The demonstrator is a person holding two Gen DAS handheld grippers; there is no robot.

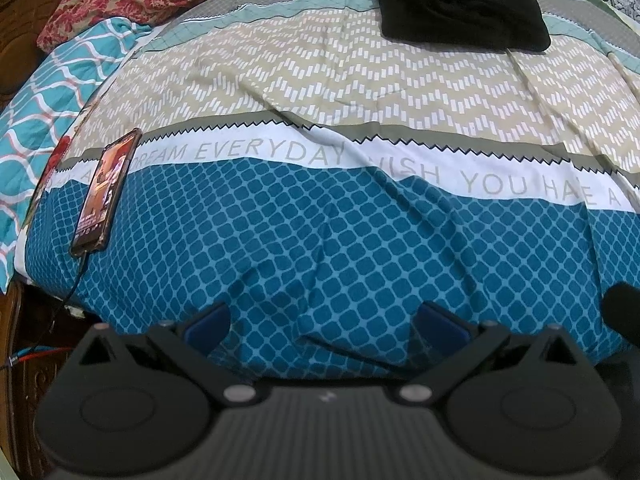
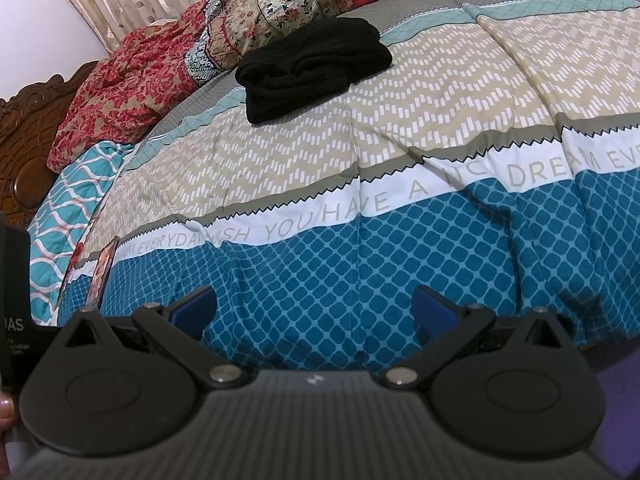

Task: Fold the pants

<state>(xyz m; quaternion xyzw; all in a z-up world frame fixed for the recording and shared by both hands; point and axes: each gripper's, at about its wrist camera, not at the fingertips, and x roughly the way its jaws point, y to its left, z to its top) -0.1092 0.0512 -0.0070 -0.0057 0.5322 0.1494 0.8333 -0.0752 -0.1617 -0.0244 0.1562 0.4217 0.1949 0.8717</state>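
The black pants lie bunched in a heap on the far side of the bed; the right wrist view shows the same pants at the upper middle. My left gripper is open over the near blue-patterned edge of the bedspread, far from the pants, with nothing between its blue pads. My right gripper is open too, also over the near edge, its blue pads wide apart and holding nothing.
A phone with a lit screen and a cable lies on the bedspread at the left edge. Red floral cloth and patterned pillows pile up at the head. A carved wooden headboard stands left.
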